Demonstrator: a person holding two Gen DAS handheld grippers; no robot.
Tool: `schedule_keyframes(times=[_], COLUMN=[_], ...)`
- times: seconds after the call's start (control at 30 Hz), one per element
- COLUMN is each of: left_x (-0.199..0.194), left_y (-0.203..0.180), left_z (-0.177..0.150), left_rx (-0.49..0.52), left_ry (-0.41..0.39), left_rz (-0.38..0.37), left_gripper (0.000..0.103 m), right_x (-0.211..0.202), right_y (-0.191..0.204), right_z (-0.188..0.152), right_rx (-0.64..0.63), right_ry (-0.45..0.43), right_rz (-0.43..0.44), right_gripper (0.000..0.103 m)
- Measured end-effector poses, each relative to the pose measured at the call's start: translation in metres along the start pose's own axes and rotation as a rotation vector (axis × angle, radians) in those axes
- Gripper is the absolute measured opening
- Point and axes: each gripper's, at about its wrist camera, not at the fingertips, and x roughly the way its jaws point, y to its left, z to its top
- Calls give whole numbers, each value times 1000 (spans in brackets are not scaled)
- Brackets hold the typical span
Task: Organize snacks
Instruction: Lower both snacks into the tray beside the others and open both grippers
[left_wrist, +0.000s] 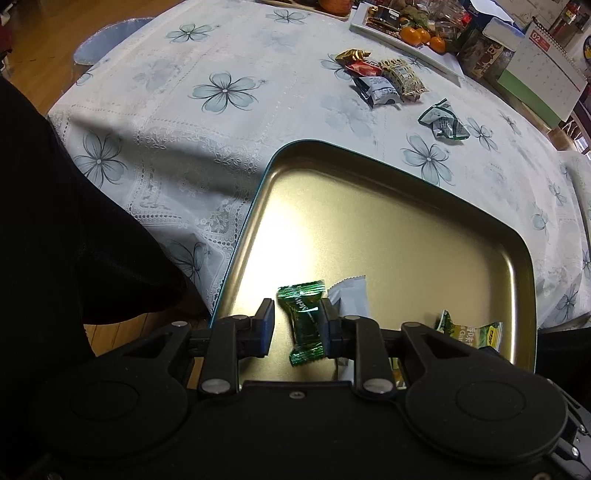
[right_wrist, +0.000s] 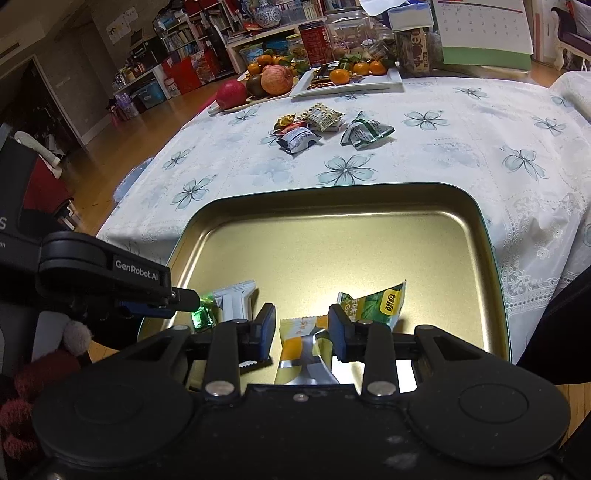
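The left gripper (left_wrist: 295, 317) points down into a shallow gold tin tray (left_wrist: 280, 147) at the near edge of a table covered by a flowered tablecloth (left_wrist: 184, 110). A green foil candy (left_wrist: 304, 325) stands between its fingers. The finger on the 3 o'clock side touches the wrapper, while a strip of bare tray shows between the candy and the finger on the 9 o'clock side, so this claw is released, not pinching. A white packet (left_wrist: 349, 295) lies on the tray floor just at 1 o'clock of the candy, and a yellow-green packet (left_wrist: 472, 332) lies at 3 o'clock, near the tray's rim. The right gripper (right_wrist: 302, 325) hangs over the same near end of the tray with an orange-and-silver packet (right_wrist: 295, 339) between its fingers. The packet meets the 3 o'clock finger, and a thin sliver of tray shows beside the 9 o'clock finger; I cannot tell whether the claw is grasping it or the packet merely lies there. In the right wrist view the left gripper comes in from 9 o'clock, its tip beside the green candy. Well beyond the tray, toward 12 o'clock on the cloth, sits a small heap of wrapped snacks (left_wrist: 380, 79), with one green-and-white packet (left_wrist: 443, 120) apart from it at its 4 o'clock
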Motion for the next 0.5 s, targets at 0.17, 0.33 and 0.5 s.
schedule_keyframes(times=[0.17,0.33,0.5], left_x=[1,1,-1], left_y=[2,4,2], left_z=[1,1,1], left_rx=[-14,-21,-15], left_ry=[7,9,6], left_rz=[-3,-7,-5], left_gripper=[33,33,33], right_x=[1,1,1], right_y=[0,0,-2], right_z=[1,0,0], right_rx=[7,7,15], right_ry=[0,4,9], right_rz=[-6,-9,-21], right_gripper=[35,35,35])
